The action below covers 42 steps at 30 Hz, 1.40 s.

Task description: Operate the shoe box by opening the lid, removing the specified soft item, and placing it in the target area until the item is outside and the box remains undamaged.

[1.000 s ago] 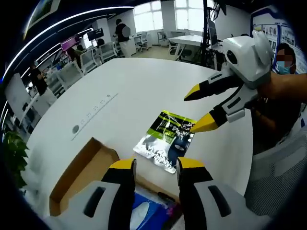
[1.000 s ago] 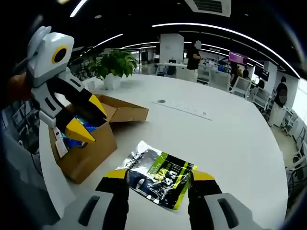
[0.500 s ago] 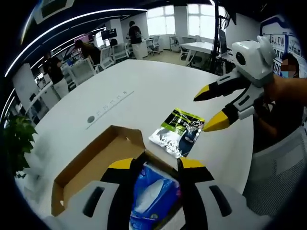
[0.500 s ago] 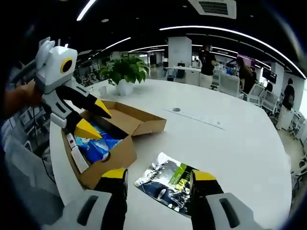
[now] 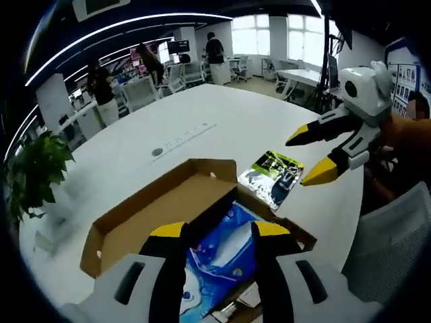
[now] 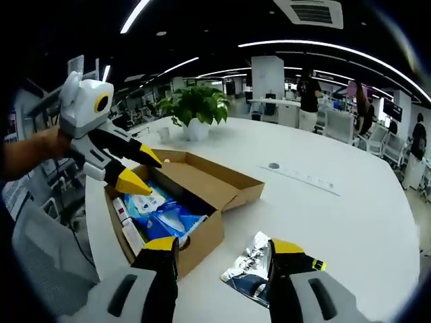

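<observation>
On the white table (image 5: 168, 114), your left gripper (image 5: 219, 232), jaws spread and empty, hangs directly above the blue pack (image 5: 222, 256) in the shoe box (image 5: 135, 215)

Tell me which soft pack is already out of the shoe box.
The silver and green pack, lying flat on the white table beside the shoe box. The blue pack lies inside the open box.
</observation>
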Motion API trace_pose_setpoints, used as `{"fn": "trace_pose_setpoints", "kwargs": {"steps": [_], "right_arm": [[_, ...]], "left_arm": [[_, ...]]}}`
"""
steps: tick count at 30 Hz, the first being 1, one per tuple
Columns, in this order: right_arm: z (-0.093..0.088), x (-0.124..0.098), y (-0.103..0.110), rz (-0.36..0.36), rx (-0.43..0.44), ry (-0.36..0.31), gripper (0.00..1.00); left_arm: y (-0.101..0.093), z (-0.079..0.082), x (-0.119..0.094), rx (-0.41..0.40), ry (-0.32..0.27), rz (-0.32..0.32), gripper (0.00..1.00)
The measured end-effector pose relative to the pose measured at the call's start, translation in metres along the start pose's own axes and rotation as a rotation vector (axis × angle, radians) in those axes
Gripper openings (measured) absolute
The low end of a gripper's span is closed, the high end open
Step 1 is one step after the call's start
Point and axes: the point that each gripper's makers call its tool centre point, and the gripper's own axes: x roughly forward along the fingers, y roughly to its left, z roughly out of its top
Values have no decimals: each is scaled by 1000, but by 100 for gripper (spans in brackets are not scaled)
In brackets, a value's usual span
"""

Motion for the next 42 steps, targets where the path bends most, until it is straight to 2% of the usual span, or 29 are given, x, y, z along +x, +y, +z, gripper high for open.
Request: {"fn": "trace_pose_setpoints", "kwargs": {"steps": [16, 27, 32, 42], "right_arm": [[9, 19, 35, 81, -22, -11, 49], [6, 35, 60, 138, -49, -1, 48], [3, 41, 68, 158, -65, 10, 46], [4, 55, 89, 206, -89, 10, 43]], "left_arm": [[46, -49, -39, -112, 11, 122, 38], [68, -88, -63, -195, 29, 203, 38], [78, -110, -70, -235, 56, 236, 37], [94, -141, -76, -311, 80, 278, 36]]}}
